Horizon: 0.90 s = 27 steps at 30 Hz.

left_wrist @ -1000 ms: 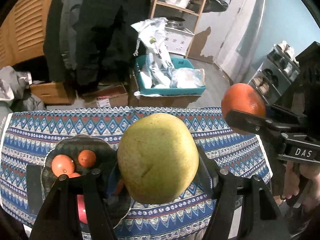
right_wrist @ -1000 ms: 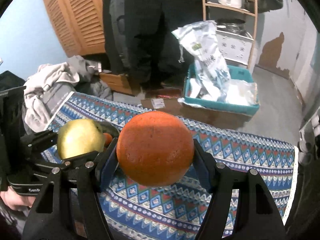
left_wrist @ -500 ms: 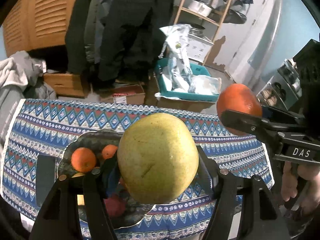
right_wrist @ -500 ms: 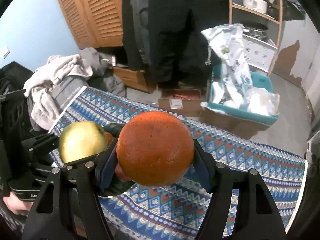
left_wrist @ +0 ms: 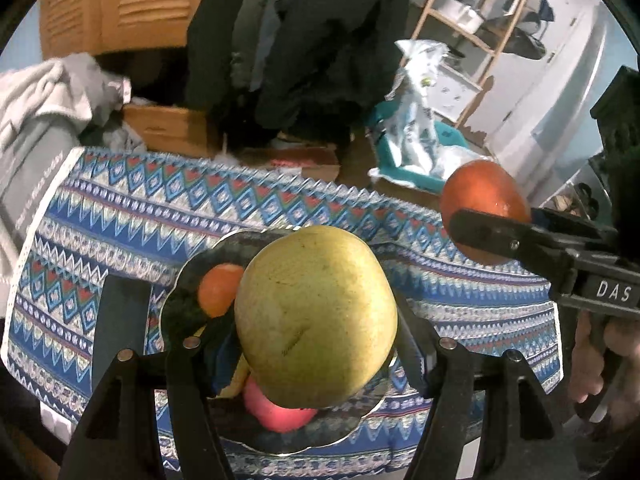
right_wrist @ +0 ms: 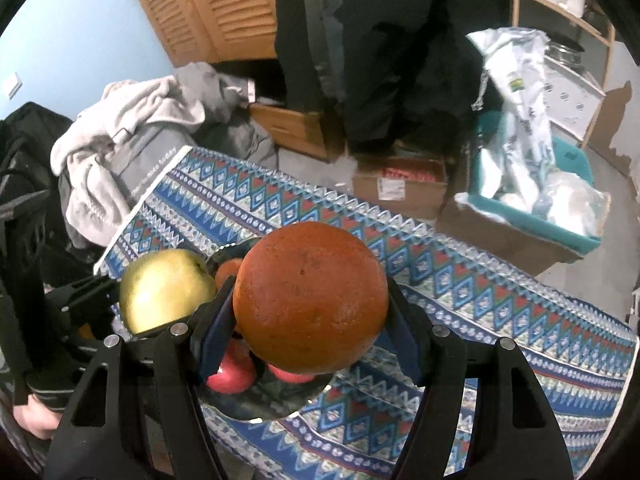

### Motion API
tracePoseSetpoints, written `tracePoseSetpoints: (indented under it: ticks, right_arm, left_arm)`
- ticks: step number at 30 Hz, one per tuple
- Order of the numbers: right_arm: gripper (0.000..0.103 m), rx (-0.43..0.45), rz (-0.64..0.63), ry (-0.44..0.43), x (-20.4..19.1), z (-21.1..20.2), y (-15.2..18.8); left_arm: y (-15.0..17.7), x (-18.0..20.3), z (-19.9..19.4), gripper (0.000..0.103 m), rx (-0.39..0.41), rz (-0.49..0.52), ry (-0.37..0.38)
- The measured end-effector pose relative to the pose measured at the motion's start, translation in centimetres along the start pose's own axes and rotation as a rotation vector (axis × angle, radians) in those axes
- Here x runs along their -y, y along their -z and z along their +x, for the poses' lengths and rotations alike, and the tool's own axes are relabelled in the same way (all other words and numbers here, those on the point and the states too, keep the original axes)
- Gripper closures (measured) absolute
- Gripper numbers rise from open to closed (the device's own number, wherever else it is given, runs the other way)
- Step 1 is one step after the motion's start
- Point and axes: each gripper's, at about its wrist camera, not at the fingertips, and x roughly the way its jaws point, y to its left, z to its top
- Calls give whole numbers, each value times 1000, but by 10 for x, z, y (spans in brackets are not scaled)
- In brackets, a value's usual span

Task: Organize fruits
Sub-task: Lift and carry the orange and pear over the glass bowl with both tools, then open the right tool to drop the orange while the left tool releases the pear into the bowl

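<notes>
Left wrist: left claw pinches pear; right claw pinches orange

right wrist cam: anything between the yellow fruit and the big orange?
Yes. In the right wrist view a small orange in the dark bowl shows in the gap between the yellow fruit and the big orange.
</notes>
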Motion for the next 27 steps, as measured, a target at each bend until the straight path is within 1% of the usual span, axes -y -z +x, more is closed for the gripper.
tracePoseSetpoints:
  ticks: [4, 9, 14, 16, 23, 25, 27]
  right_arm:
    - [34, -44, -2, -16, -8, 27, -2]
    - [34, -109, 11, -36, -11, 61, 0]
    - [34, -164, 32, -48, -10, 89, 6]
    - [34, -181, 31, -46, -11, 97, 9]
    - [34, -225, 36, -42, -8, 118, 18]
    - [34, -233, 38, -41, -8, 122, 19]
    - [34, -244, 41, -46, -7, 127, 20]
  left_arm:
    - [6, -19, 20, 34, -53, -35, -9]
    - [12, -33, 42, 34, -90, -45, -31]
    - [18, -40, 57, 34, -134, -62, -39]
    - [21, -40, 62, 34, -153, -54, -44]
    - [28, -44, 77, 34, -194, -66, -53]
    - [27, -43, 76, 35, -175, -55, -63]
    - [24, -40, 74, 35, -163, -45, -51]
